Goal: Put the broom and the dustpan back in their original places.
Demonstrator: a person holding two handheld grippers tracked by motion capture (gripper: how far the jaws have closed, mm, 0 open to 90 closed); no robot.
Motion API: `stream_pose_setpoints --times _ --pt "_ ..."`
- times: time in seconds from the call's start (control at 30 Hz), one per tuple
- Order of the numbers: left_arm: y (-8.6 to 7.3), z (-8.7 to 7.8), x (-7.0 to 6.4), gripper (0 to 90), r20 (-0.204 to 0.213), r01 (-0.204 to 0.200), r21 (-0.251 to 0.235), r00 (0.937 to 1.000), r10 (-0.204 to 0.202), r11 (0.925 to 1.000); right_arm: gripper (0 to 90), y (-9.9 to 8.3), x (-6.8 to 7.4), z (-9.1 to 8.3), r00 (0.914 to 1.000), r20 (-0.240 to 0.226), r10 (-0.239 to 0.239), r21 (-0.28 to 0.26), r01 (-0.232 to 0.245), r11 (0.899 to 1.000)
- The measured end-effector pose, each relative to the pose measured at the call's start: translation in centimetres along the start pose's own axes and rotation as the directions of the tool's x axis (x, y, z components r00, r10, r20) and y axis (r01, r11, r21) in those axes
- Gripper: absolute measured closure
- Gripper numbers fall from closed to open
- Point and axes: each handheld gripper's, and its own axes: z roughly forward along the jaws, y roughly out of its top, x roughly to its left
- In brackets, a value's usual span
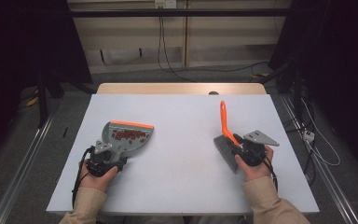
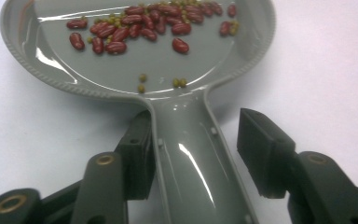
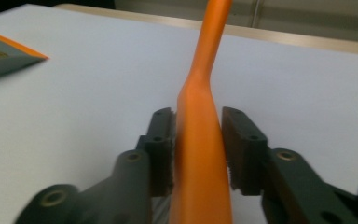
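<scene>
At lower left of the high view, your left gripper point(image 1: 103, 161) straddles the dustpan point(image 1: 127, 136) handle; at lower right, the right gripper point(image 1: 247, 150) holds the brush point(image 1: 224, 140).

Your left fingers point(image 2: 137, 154) stand spread: one touches the handle, the other is clear. Close them low on that stiff, glossy, slippery neck and keep the light pan level, or the beans point(image 2: 144, 23) roll. Right fingers point(image 3: 161, 149) pinch the brush's rigid orange handle just above the bristles; both forearms lie low over the bench point(image 1: 182, 116).
</scene>
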Motion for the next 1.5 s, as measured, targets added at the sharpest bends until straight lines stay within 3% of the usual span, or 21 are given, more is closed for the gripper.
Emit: stream_pose_setpoints --times 0.1,0.13,0.3,0.5,0.6,0.83,0.93,1.03,1.1,1.23,1.33,1.5 --pt "0.0 -0.5 0.2 32.5 -0.001 0.022 -0.026 0.9998 -0.022 0.9994 44.5 0.2 -0.5 -0.7 0.9985 0.03 -0.045 -0.006 0.045 0.999" --pt "0.1 -0.6 0.2 26.9 0.001 0.021 -0.037 0.9998 -0.021 0.9991 43.3 0.2 -0.7 -0.9 0.9983 0.032 -0.049 -0.013 0.049 0.999" --pt "0.9 -1.1 0.3 16.5 0.017 -0.002 -0.104 0.9998 0.004 0.9945 43.2 0.0 -2.0 -1.4 0.9988 0.014 -0.047 0.003 0.047 0.999" --pt "1.0 -1.2 0.8 11.9 0.036 -0.012 -0.142 0.9992 0.017 0.9898 56.8 -0.1 -4.2 -1.4 0.999 0.028 -0.035 0.033 0.034 0.999" --pt "1.2 -1.2 1.2 11.3 0.047 -0.007 -0.158 0.9988 0.014 0.9875 57.5 -0.3 -4.9 -1.4 0.9981 0.041 -0.046 0.051 0.043 0.998" --pt "1.3 -1.3 1.7 10.9 0.064 -0.013 -0.198 0.9976 0.026 0.9802 72.1 -1.2 -6.2 -0.9 0.9905 0.089 -0.105 0.167 0.089 0.982" --pt "1.1 -1.5 1.7 10.9 0.068 -0.018 -0.203 0.9972 0.032 0.979 75.7 -1.6 -5.8 -0.7 0.9917 0.053 -0.117 0.192 0.105 0.976" --pt "1.0 -1.7 1.8 10.9 0.068 -0.023 -0.203 0.997 0.037 0.9788 77.1 -1.8 -4.3 -0.9 0.9943 -0.05 -0.094 0.199 0.102 0.975" --pt "1.1 -1.8 1.8 10.9 0.063 -0.02 -0.203 0.9974 0.033 0.979 69.7 -1.8 -3.5 -1.2 0.9892 -0.006 -0.146 0.185 0.145 0.972" --pt "1.0 -2.0 1.6 10.8 0.068 -0.03 -0.214 0.9967 0.046 0.9765 61.1 -1.2 -3.9 -2.3 0.9952 -0.004 -0.098 0.1 0.098 0.99" --pt "1.1 -2.1 1.3 10.5 0.084 -0.035 -0.23 0.995 0.055 0.9725 50.8 -1.4 -4.2 -2.6 0.9976 -0.028 -0.063 0.075 0.065 0.995" --pt "1.0 -2.2 1.0 10.4 0.107 -0.052 -0.23 0.9911 0.078 0.9719 30.1 -1.5 -4.3 -3.4 0.9968 -0.077 -0.021 0.033 0.023 0.999"
